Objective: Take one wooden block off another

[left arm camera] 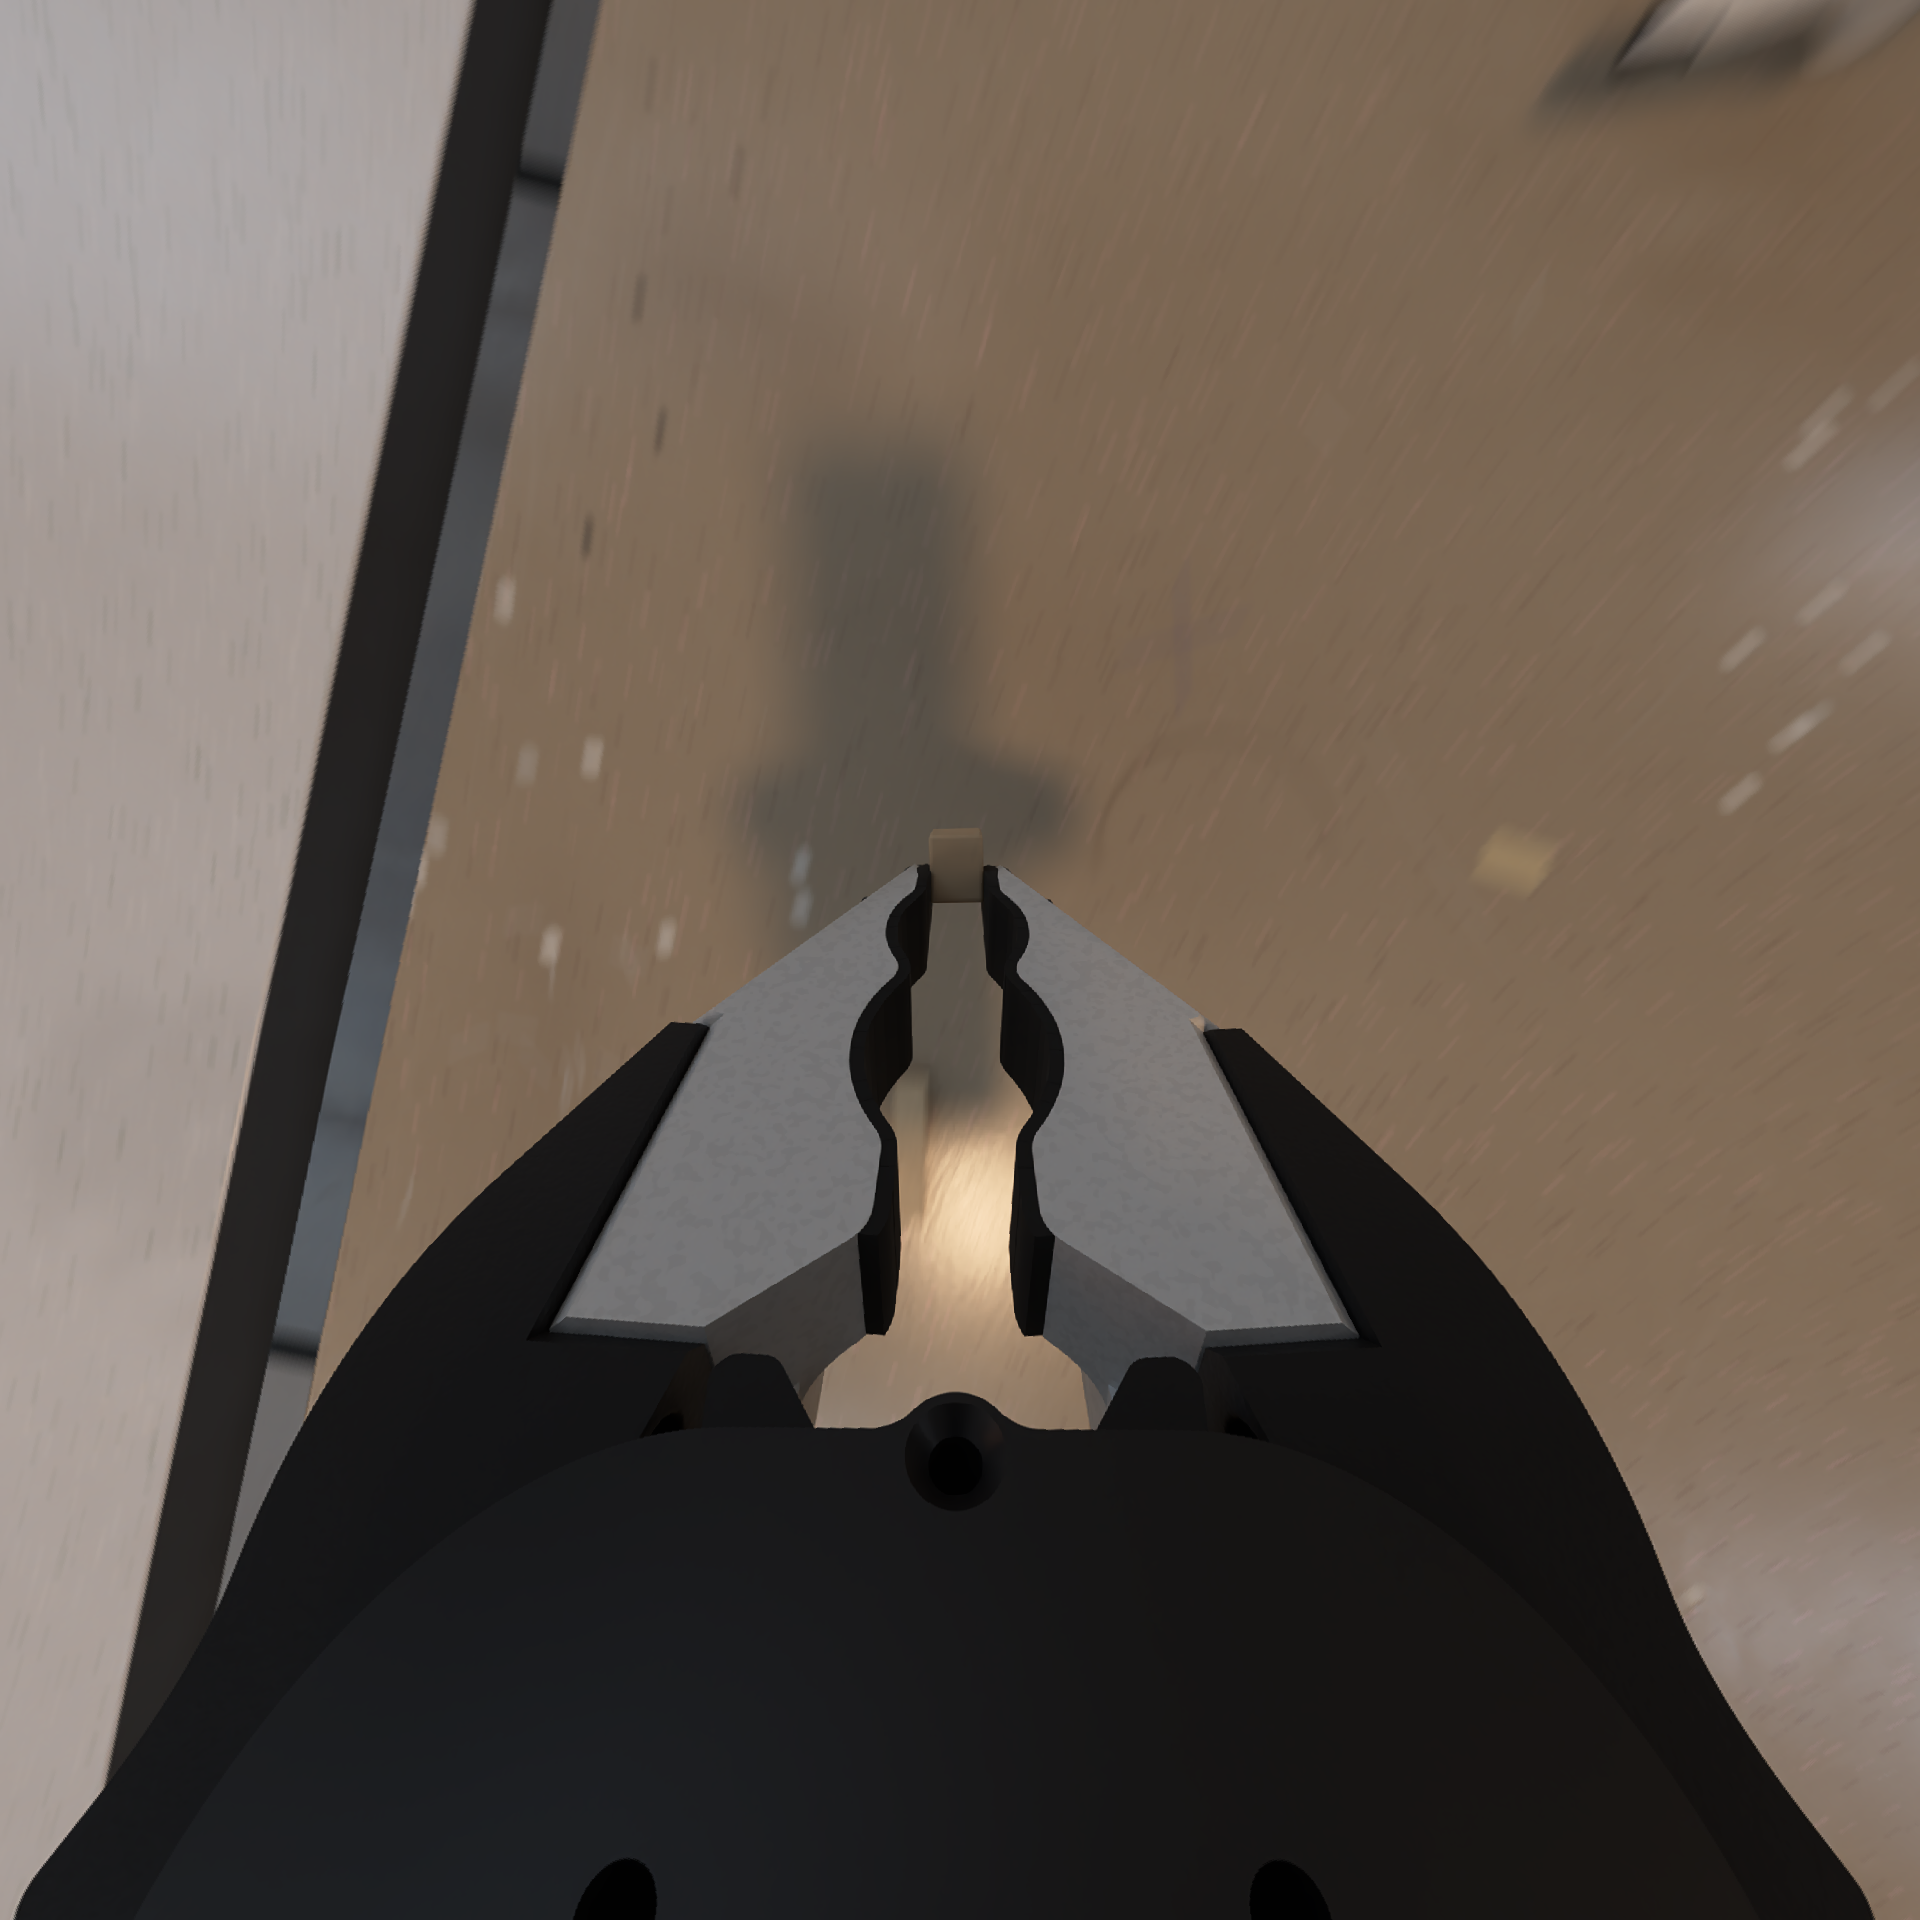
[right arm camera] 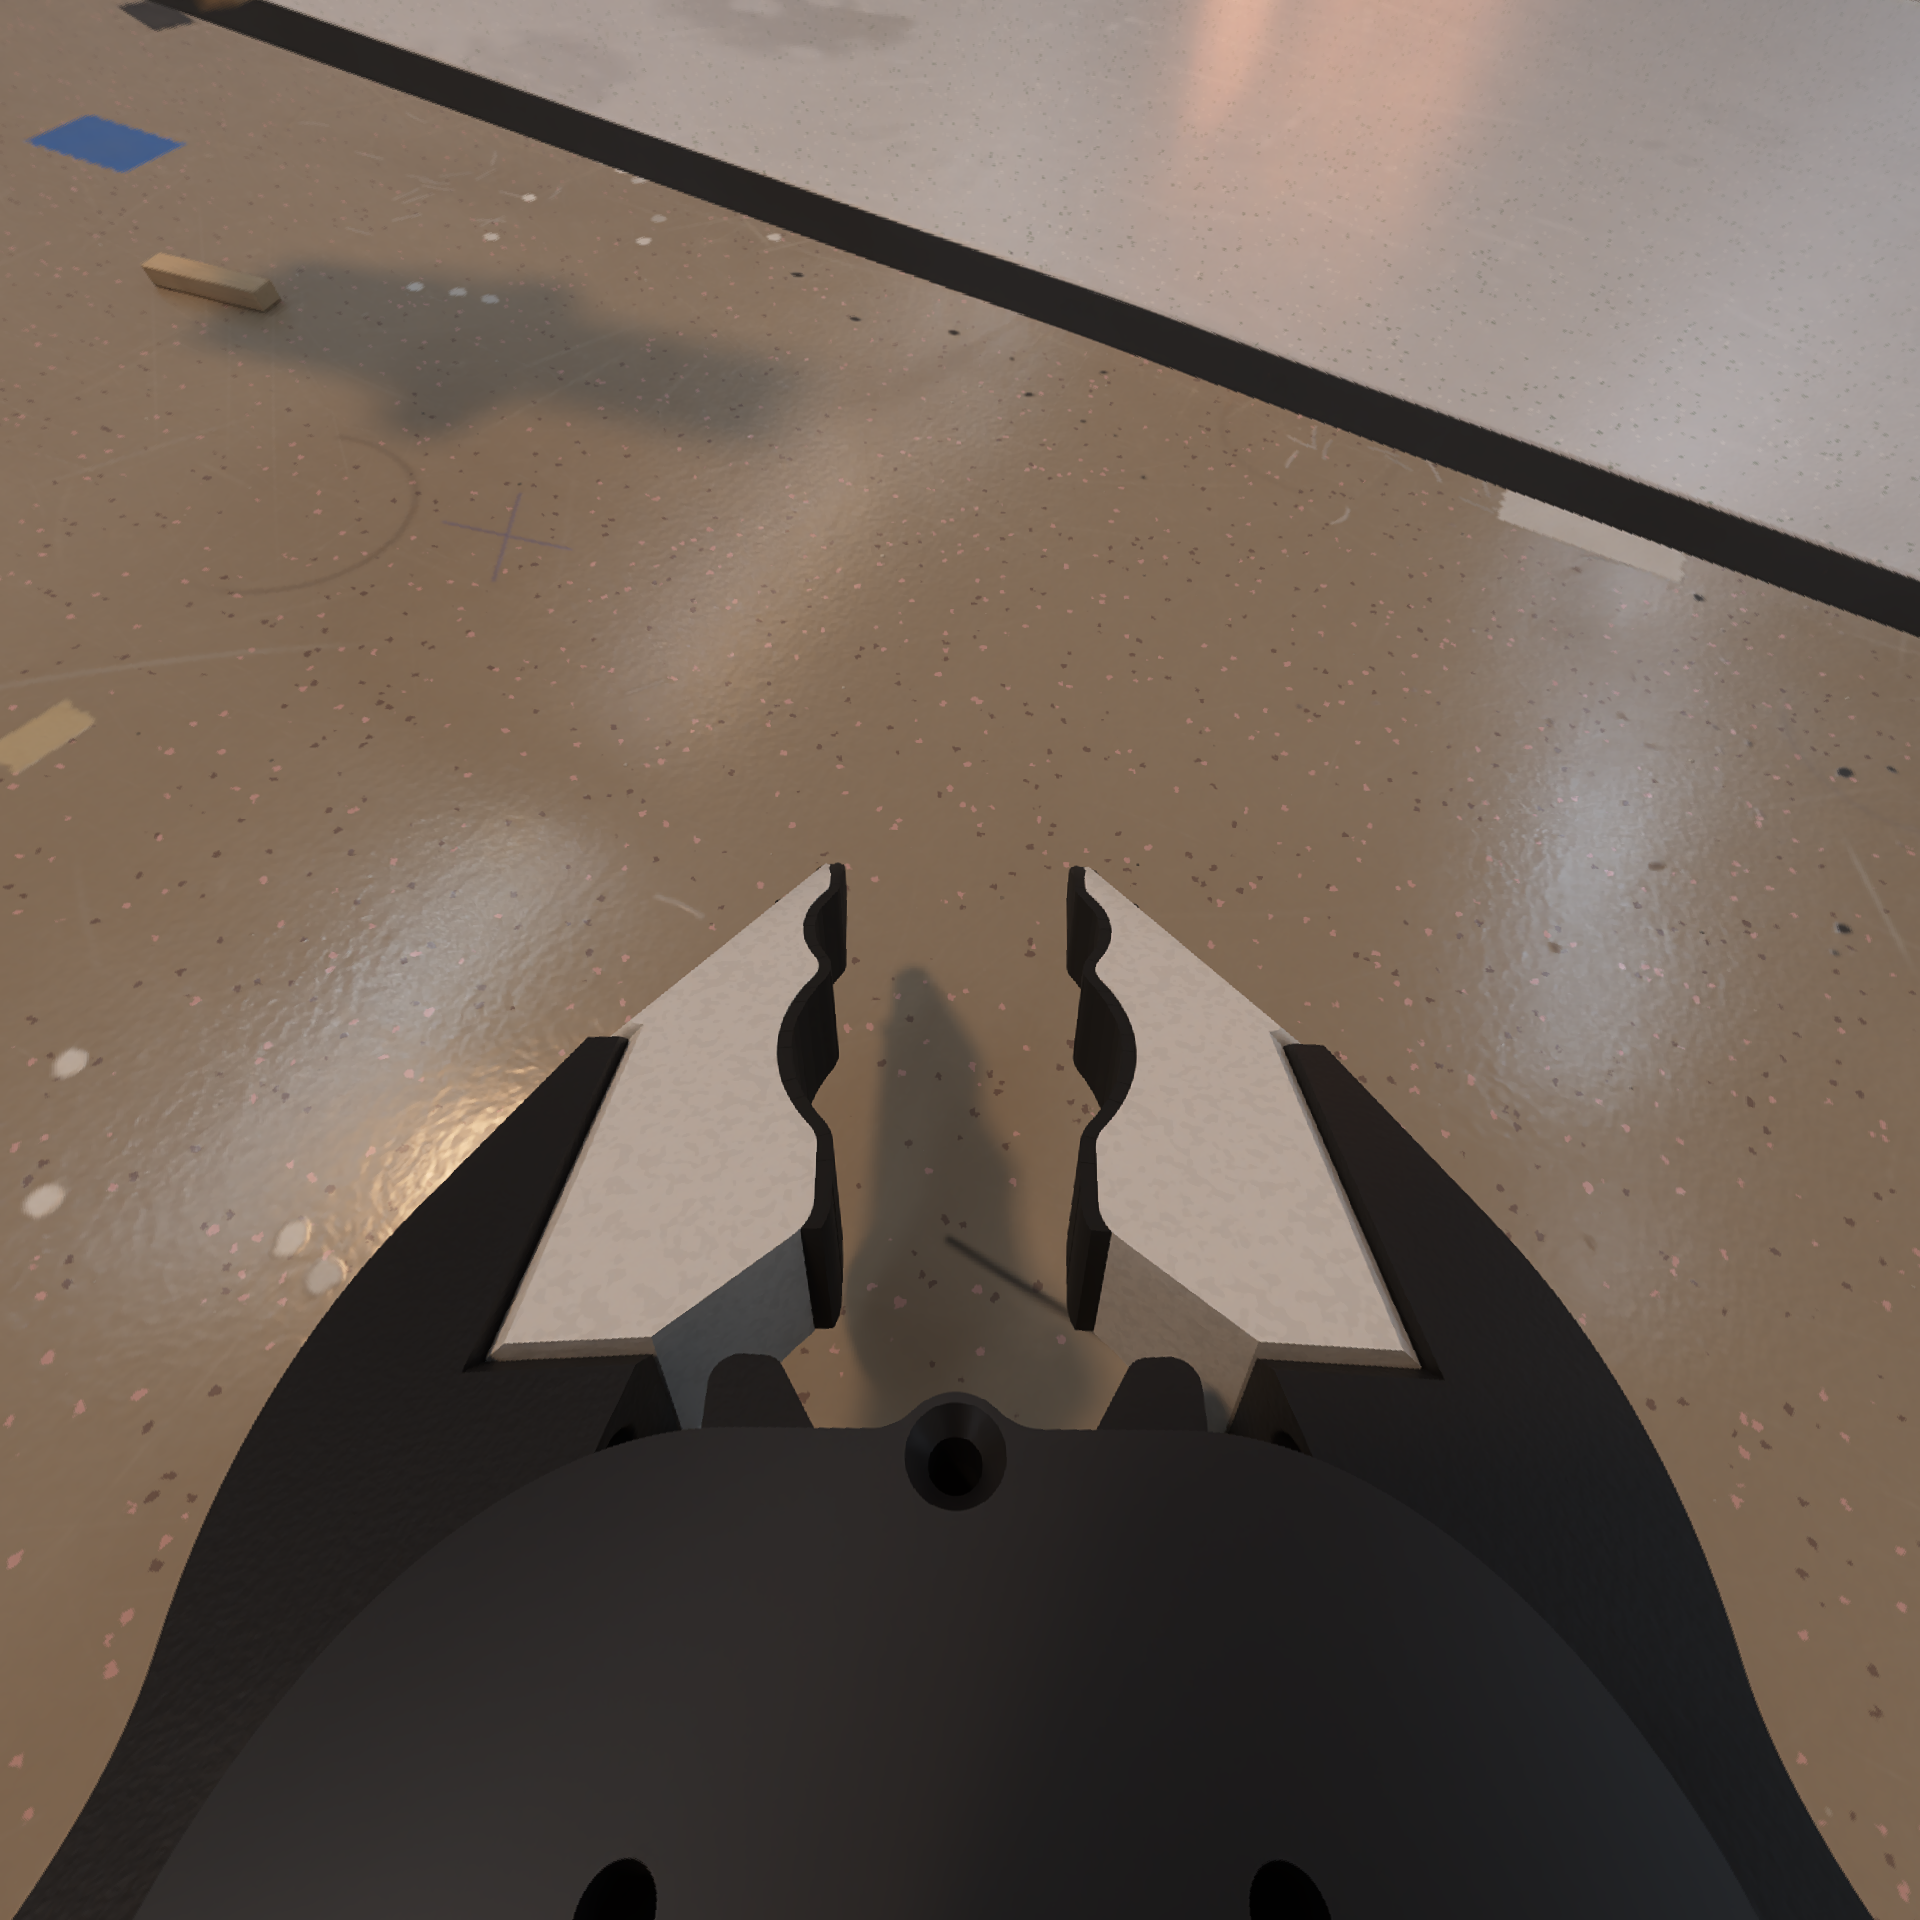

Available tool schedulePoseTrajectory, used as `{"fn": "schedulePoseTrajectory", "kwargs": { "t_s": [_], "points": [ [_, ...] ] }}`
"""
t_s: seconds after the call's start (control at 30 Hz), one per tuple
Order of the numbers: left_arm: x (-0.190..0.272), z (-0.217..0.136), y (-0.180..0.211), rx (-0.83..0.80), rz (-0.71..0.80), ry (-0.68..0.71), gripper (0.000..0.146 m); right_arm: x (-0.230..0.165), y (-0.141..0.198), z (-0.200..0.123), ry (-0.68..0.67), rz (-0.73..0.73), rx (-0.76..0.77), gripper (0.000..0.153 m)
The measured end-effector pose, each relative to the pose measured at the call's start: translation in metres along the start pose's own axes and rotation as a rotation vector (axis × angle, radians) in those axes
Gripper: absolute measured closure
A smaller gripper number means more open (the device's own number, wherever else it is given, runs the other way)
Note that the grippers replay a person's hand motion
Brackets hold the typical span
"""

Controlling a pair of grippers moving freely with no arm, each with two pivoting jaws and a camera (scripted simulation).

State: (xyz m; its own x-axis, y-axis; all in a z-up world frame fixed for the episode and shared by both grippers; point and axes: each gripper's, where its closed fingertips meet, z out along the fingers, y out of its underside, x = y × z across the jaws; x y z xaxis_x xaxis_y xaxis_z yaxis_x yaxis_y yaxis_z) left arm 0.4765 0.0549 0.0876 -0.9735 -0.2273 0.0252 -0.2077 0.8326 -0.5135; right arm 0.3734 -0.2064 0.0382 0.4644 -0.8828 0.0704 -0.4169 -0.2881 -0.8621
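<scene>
In the left wrist view my left gripper [left arm camera: 957, 883] is shut on a pale wooden block [left arm camera: 956, 858]. The block runs lengthwise between the fingers and its end sticks out just past the tips. It is held above the brown speckled surface [left arm camera: 1351, 520], which is blurred. In the right wrist view my right gripper [right arm camera: 956, 883] is open and empty, low over the same brown surface. A second pale wooden block [right arm camera: 211, 282] lies flat on the surface at the far upper left, well away from the right gripper.
A black strip [right arm camera: 1039, 281] edges the brown surface, with pale grey floor [right arm camera: 1351, 156] beyond it; it also shows in the left wrist view [left arm camera: 343, 831]. A blue square patch [right arm camera: 104, 141] and tan tape pieces [right arm camera: 42, 732] mark the surface.
</scene>
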Motion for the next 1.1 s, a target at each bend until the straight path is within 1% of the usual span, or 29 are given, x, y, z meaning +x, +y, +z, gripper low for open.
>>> {"fn": "schedulePoseTrajectory", "kwargs": {
  "t_s": [0.07, 0.1, 0.17, 0.2, 0.27, 0.33, 0.4, 0.47, 0.57, 0.63, 0.73, 0.87, 1.1],
  "points": [
    [0.016, 0.008, -0.055, 0.060, -0.002, 0.054, 0.137, 0.000, 0.000, 0.000, -0.003, 0.002, 0.004, 0.110],
    [0.025, 0.018, -0.079, 0.061, 0.015, 0.082, 0.137, 0.000, -0.001, -0.001, -0.004, 0.002, 0.006, 0.110],
    [0.041, 0.047, -0.117, 0.015, 0.088, 0.138, 0.137, -0.001, -0.001, -0.001, -0.005, -0.004, 0.011, 0.110],
    [0.044, 0.065, -0.130, -0.022, 0.127, 0.139, 0.137, -0.002, -0.001, -0.001, -0.005, -0.011, 0.013, 0.110],
    [0.047, 0.103, -0.147, -0.098, 0.193, 0.162, 0.137, -0.003, -0.001, -0.001, -0.003, -0.030, 0.015, 0.110],
    [0.045, 0.137, -0.156, -0.165, 0.192, 0.188, 0.137, -0.005, -0.001, -0.001, 0.004, -0.051, 0.009, 0.110],
    [0.044, 0.161, -0.163, -0.192, 0.188, 0.228, 0.137, -0.006, 0.000, 0.000, 0.006, -0.068, -0.001, 0.110],
    [0.043, 0.176, -0.170, -0.215, 0.190, 0.235, 0.137, -0.008, 0.000, 0.000, 0.001, -0.082, -0.001, 0.110],
    [0.046, 0.187, -0.178, -0.214, 0.164, 0.253, 0.137, -0.010, -0.002, -0.001, -0.012, -0.086, 0.020, 0.110],
    [0.047, 0.189, -0.180, -0.217, 0.175, 0.258, 0.137, -0.009, -0.002, -0.001, -0.014, -0.080, 0.018, 0.110],
    [0.048, 0.190, -0.180, -0.231, 0.177, 0.261, 0.137, -0.009, -0.002, -0.001, -0.017, -0.074, 0.016, 0.110],
    [0.048, 0.190, -0.180, -0.248, 0.230, 0.259, 0.137, -0.009, -0.003, -0.002, -0.019, -0.073, 0.024, 0.110],
    [0.047, 0.191, -0.181, -0.268, 0.244, 0.253, 0.137, -0.009, -0.004, -0.003, -0.022, -0.070, 0.033, 0.110]
  ]
}}
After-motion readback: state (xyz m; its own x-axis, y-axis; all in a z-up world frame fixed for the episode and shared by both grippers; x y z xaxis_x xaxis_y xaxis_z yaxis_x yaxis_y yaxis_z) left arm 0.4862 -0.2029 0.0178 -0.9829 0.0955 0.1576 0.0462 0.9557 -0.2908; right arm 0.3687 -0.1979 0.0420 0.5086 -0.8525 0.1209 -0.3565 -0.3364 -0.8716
